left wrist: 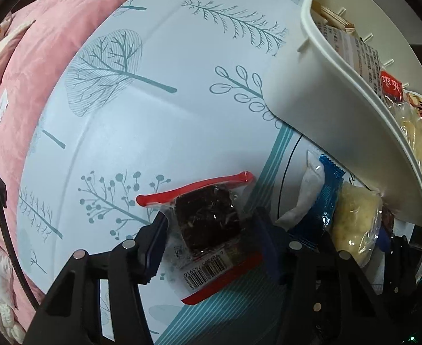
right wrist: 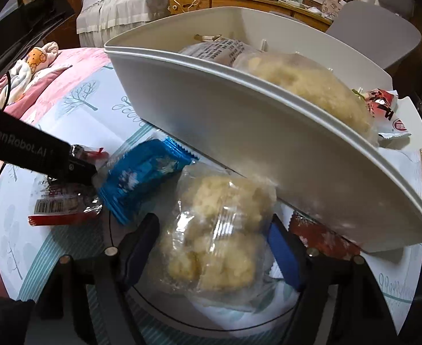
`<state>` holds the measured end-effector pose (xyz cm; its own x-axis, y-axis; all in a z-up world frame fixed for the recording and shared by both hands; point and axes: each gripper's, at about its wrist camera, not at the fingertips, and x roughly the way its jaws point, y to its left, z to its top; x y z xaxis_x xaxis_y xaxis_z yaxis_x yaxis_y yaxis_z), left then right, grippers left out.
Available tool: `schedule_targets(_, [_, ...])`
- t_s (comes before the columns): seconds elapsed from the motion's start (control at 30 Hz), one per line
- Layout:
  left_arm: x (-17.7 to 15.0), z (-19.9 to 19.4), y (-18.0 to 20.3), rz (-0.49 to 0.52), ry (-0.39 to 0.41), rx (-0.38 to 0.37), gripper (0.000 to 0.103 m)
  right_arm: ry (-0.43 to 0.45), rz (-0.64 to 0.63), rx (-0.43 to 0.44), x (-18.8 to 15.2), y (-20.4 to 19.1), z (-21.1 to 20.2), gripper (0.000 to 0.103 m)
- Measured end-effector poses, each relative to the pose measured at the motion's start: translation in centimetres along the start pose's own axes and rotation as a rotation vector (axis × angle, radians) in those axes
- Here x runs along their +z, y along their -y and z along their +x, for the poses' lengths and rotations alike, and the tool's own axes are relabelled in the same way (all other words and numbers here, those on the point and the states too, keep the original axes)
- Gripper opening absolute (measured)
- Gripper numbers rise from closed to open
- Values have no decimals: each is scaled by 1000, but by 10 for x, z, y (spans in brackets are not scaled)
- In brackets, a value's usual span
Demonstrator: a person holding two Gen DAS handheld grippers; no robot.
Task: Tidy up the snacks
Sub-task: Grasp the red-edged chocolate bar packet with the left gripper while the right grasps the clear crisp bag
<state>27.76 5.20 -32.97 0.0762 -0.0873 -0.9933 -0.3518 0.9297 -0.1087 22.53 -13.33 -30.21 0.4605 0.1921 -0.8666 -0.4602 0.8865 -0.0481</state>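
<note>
Left gripper (left wrist: 208,227) low over the tablecloth (left wrist: 153,115), fingers clamped on dark snack packet (left wrist: 208,224), long axis along them, left of white bin (left wrist: 326,100). Right gripper (right wrist: 214,247) straddles pale cookie bag (right wrist: 219,238) before the bin; grip uncertain.

Open tablecloth (left wrist: 159,132) leftward; white bin (left wrist: 326,109) and blue packet (right wrist: 145,178) crowding the right.

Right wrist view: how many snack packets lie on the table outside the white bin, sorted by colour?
Red-edged clear packet: 1
Blue packet: 1
Clear packet of pale pastries: 1
Dark red packet: 1
Total: 4
</note>
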Motion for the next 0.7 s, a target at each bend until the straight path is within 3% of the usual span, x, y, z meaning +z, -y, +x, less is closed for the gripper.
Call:
schedule_targets(0.3, [-8,-7,-8,-12,-2,21,51,-30,-64,10,3,-8,-8,54])
schedule_targets(0.7, [-26,-57,-11,-18,99,-14,50,49,-117,62,1,-9,-58,53])
